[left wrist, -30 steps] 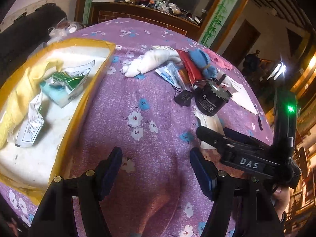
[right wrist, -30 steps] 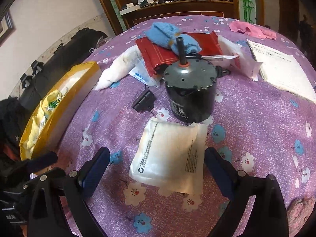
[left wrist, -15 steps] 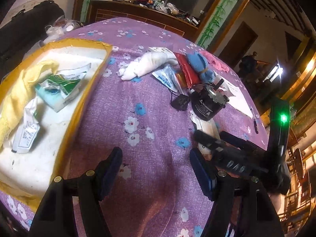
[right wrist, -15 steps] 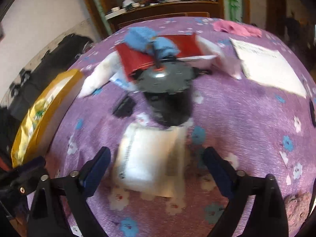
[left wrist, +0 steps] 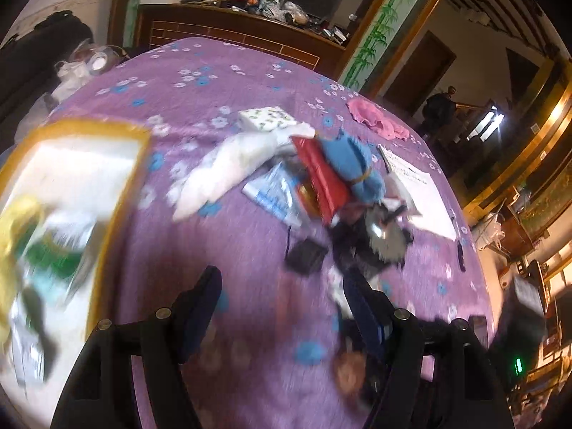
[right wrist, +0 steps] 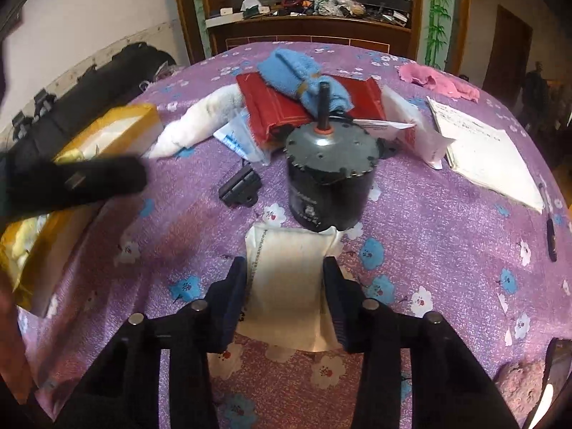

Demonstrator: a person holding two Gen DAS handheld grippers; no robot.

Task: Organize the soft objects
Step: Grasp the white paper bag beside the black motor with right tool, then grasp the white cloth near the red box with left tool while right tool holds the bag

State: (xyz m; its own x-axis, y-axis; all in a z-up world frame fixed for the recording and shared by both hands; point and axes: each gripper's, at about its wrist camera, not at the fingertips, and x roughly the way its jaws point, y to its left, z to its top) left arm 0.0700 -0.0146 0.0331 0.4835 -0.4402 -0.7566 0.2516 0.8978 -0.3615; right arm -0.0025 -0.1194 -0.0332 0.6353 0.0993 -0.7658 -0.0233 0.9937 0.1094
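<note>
A white soft packet (right wrist: pixel 286 286) lies on the purple flowered cloth in front of a black motor (right wrist: pixel 329 186). My right gripper (right wrist: pixel 285 268) is closing on it; both pads press its bunched sides. In the blurred left wrist view my left gripper (left wrist: pixel 281 282) stands open over bare cloth with nothing between its fingers. It shows as a dark blur (right wrist: pixel 78 182) by the yellow-rimmed box (right wrist: pixel 118 118). That box (left wrist: pixel 118 193) holds a yellow cloth and packets. A blue towel roll (right wrist: pixel 293 71), a red pouch (right wrist: pixel 271 103), a white cloth (right wrist: pixel 200 121) and a pink cloth (right wrist: pixel 436 80) lie behind the motor.
A small black clip (right wrist: pixel 239 187) lies left of the motor. Papers (right wrist: pixel 482 150) and a pen (right wrist: pixel 550 236) lie at the right. A cluttered wooden cabinet (right wrist: pixel 307 28) stands beyond the table's far edge, and a black bag (right wrist: pixel 107 68) lies to the left.
My right jaws have closed in from wide apart onto the white packet. My left gripper has moved forward beside the yellow-rimmed box, still open, and its view is blurred.
</note>
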